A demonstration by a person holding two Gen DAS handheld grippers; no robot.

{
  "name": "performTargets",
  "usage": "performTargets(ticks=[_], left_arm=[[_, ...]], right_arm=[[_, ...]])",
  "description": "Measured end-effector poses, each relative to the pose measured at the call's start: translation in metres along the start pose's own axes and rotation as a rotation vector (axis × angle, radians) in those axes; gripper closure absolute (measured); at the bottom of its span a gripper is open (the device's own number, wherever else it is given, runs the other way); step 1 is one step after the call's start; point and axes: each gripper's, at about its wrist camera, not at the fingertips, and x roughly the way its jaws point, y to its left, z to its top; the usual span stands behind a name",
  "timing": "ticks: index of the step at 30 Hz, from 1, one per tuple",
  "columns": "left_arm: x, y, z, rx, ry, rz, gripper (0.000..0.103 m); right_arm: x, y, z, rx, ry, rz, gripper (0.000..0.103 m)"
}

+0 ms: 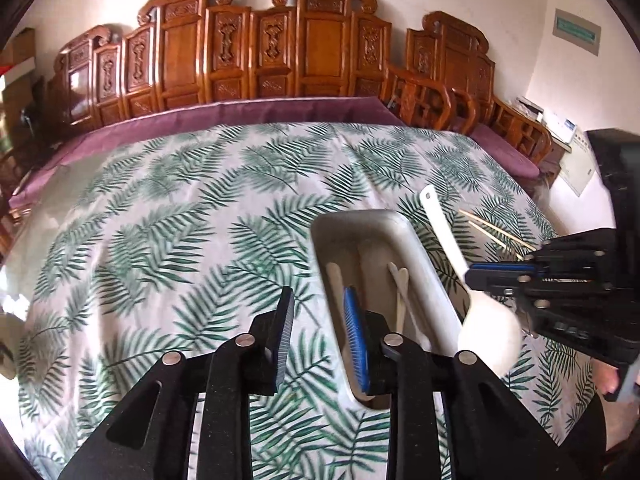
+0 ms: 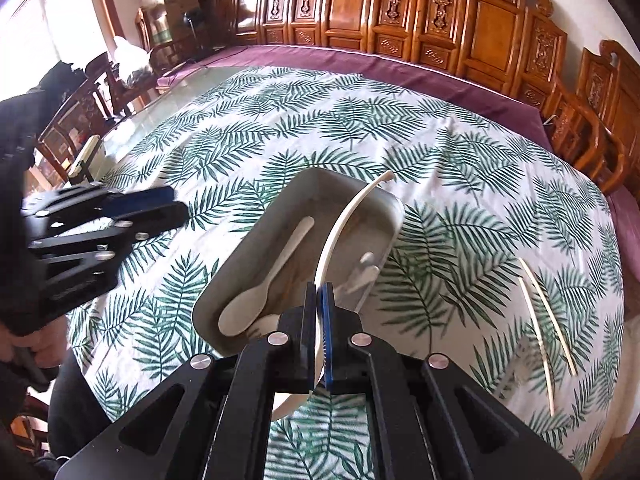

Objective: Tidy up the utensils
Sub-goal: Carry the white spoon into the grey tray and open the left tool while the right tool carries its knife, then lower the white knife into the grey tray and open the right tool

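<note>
Bright daylight from a window [image 2: 48, 12]; fisheye-bent edges, slight blur.

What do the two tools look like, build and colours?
Both match: matte black linkage arms with silver round pivot pins and cut-out slots. Left tool has flat ribbed pads, one black, one blue. Right tool has the same black and blue pair. Dark sleeve behind the left one.

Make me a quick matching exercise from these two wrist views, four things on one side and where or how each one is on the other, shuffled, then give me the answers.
Things:
1. white ladle
2. chopsticks
3. small pale spoon
4. left gripper

States:
A. lying in the grey tray
B. clamped in the right gripper
C. open, nothing between its fingers
D. lying on the leaf-print tablecloth, beside the tray

Pairs: 1-B, 2-D, 3-A, 4-C
</note>
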Motion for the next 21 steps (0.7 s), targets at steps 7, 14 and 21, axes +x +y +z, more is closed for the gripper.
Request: performTargets(ticks=[7,14,21], left_arm=[[-0.022,0.013,0.001,-0.017,-0.025,0.032,0.077],[-0.032,0.021,0.002,-0.027,-0.035,0.048,0.076],[-0.03,0.02,-0.001,-0.026,-0.029,0.045,0.073]], right_arm=[[0.028,0.002,0.012,0.014,0.019,-0.003,0.099],[0.042,-0.007,0.016,0.064,0.021,-0.013,0.099],[0.046,-0.009,0.014,0.069,0.028,-0.003,0.097]])
